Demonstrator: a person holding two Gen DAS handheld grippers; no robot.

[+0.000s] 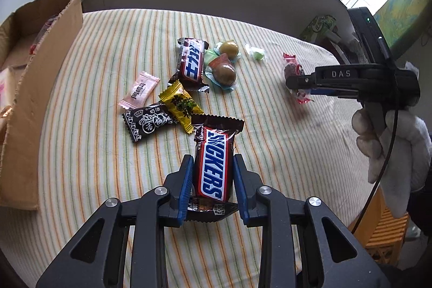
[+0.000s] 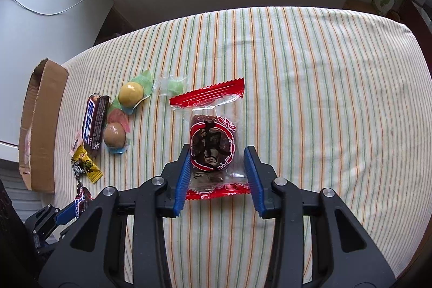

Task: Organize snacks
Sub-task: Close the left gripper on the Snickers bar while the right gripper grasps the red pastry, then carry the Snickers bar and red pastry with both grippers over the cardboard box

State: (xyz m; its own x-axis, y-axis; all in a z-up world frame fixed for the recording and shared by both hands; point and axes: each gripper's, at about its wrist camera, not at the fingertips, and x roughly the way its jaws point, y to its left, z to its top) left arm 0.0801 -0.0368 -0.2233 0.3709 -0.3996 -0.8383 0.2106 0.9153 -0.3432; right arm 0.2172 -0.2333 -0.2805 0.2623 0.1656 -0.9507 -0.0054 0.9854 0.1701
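My left gripper (image 1: pixel 213 176) has its blue pads pinched on the sides of a Snickers bar (image 1: pixel 214 166), the wrapper sticking out past the fingertips toward the pile. The rest of the snacks sit just beyond it on the striped tablecloth (image 1: pixel 270 153): a black candy wrapper (image 1: pixel 147 122) and a yellow one (image 1: pixel 182 104) touching each other, a pink sachet (image 1: pixel 139 89) a bit further back, then a second chocolate bar (image 1: pixel 192 62) with Chinese lettering. Right beside that bar are two round egg-looking things in clear packs (image 1: pixel 224 64) (one olive, one brown), and a small pale green candy (image 1: pixel 257 54) lies apart from them.

My right gripper (image 2: pixel 217 166) is around a clear packet with red ends (image 2: pixel 213 136), a dark dried-fruit thing inside. The left pad touches the packet, but there's a visible gap between the right pad and the plastic, so it isn't clamped. From the left camera you can see my gloved hand (image 1: pixel 388 142) holding that tool over the same packet.

The cardboard box (image 1: pixel 40 88) stands open at the left edge of the table, something pink inside, hard to make out.
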